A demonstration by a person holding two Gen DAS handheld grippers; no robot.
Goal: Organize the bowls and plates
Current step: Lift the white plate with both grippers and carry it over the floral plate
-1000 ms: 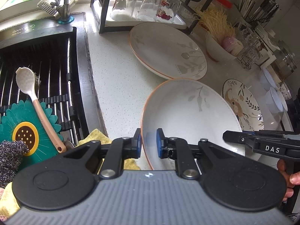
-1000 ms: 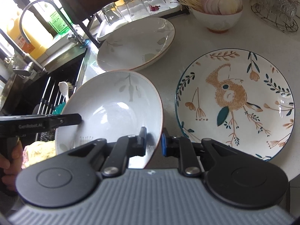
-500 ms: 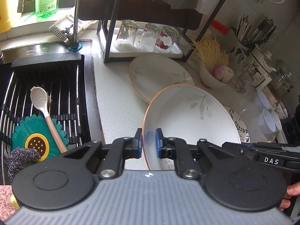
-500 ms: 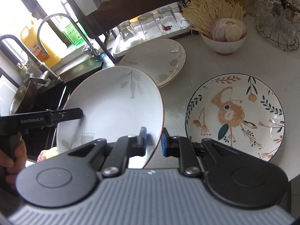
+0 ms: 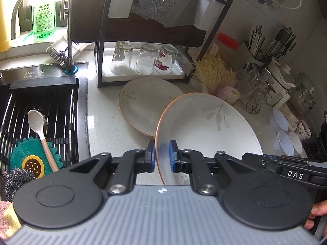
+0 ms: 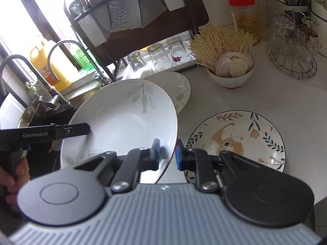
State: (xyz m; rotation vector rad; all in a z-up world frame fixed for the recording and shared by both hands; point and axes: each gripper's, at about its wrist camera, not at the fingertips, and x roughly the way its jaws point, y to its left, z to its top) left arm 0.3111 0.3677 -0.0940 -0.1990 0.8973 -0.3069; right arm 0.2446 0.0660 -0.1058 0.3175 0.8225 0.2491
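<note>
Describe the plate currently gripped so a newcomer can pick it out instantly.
Start at the black dish rack with three upturned glasses on the white counter. Before it lies a matching pale plate; the held plate hangs tilted above the counter. Only it is pinched on both rims, by the left gripper and right gripper.

white speckled countertop point(image 5: 102, 122) running beside a black sink point(image 5: 40, 106) fitted with a ribbed drain rack. curved metal faucet point(image 5: 69, 40) at the sink's back edge. behind the faucet, a bright window ledge with a green detergent bottle point(image 5: 44, 20) and a yellow jug point(image 6: 51, 65), strongly backlit. right of the faucet, a dark metal shelf rack point(image 5: 143, 30) standing on the countertop. beyond the rack, a pale grey wall point(image 5: 255, 16).
</note>
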